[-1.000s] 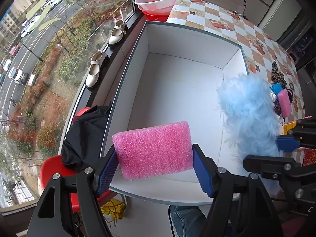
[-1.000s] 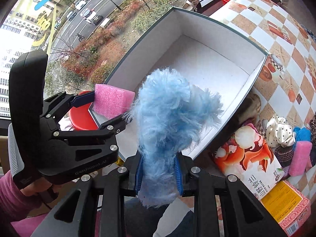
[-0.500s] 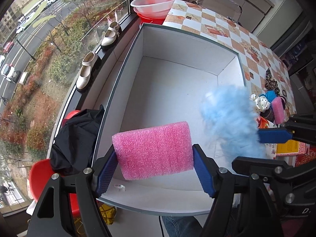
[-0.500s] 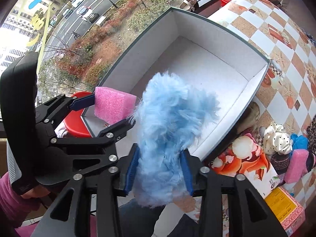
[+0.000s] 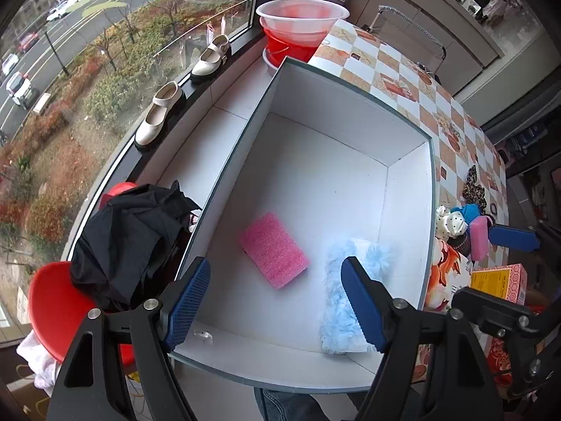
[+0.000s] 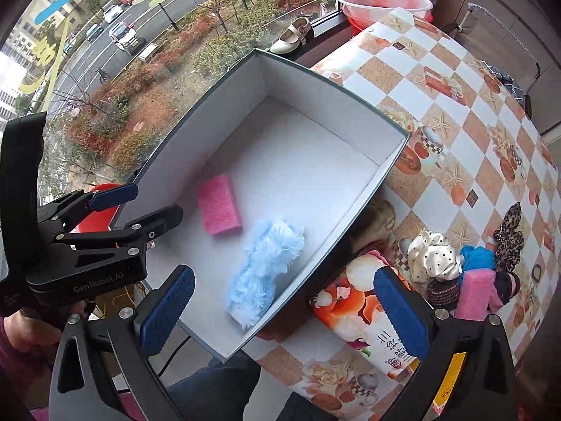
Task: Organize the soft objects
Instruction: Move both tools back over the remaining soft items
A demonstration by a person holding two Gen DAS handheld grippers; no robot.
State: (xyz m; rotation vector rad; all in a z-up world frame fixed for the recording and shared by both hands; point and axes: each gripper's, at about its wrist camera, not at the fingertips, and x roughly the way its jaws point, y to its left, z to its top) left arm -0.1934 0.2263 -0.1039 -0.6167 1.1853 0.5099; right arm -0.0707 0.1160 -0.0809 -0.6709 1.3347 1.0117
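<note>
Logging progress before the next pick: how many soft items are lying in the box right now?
2. The pink foam block lies on the box floor toward the window side; the blue fluffy piece lies apart from it, along the table-side wall. Nothing else shows inside.

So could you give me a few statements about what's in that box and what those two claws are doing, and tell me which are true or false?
1. The pink sponge lies inside the white box. True.
2. The left gripper grips the pink sponge. False: it is open and holds nothing.
3. The blue fluffy item lies in the box beside the sponge. True.
4. The right gripper is clamped on the blue fluffy item. False: it is open and holds nothing.
5. The box holds five items. False: only two show.
</note>
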